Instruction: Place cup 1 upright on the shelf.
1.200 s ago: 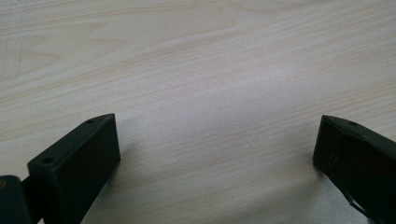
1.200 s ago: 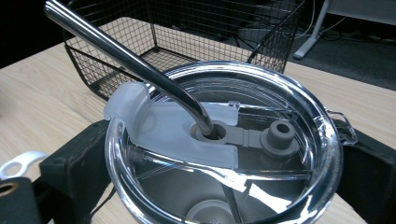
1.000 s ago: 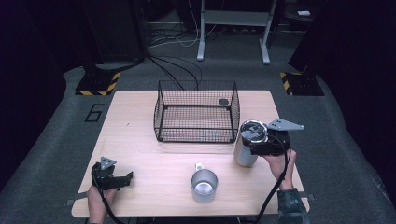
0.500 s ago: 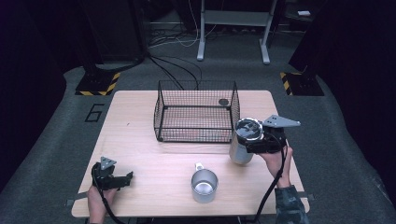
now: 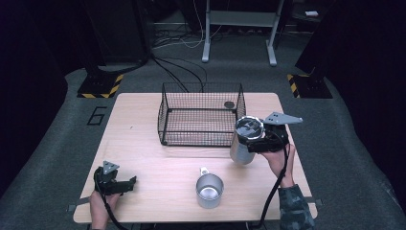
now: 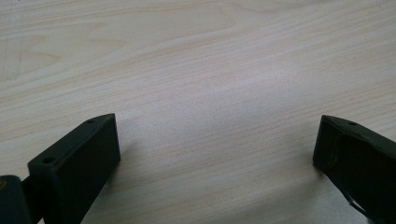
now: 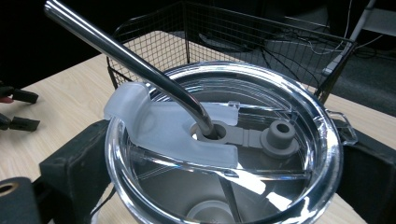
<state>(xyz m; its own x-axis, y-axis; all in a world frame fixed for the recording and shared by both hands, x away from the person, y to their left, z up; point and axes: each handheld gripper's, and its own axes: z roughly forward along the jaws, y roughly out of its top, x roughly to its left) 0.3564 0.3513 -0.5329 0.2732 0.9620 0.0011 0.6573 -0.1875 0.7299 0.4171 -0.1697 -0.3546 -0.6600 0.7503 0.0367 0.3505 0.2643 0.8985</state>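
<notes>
- Nearest to us, our left gripper (image 5: 128,182) rests low on the table (image 5: 143,143) at the near left corner, jaws spread wide with bare wood between them. It carries nothing.
- Just ahead, near the middle of the front edge, a metal mug (image 5: 209,190) stands upright and open, well apart from both grippers.
- Further on at the right, our right gripper (image 5: 250,143) pinches a steel tumbler (image 5: 244,141) by its upper wall, jaws pressed on either side just below the clear lid (image 7: 224,144); a metal straw (image 7: 126,58) pokes out through it.
- The tumbler hangs tilted, just beside the near right corner of the wire basket (image 5: 201,115).
- We judge this the carrying step: tumbler picked up, not yet set down.
- Next we need to lift it over the basket's rim and lower it inside, keeping the straw off the wire.
- Farthest off, a small dark disc (image 5: 229,104) lies in the basket's far right corner.
</notes>
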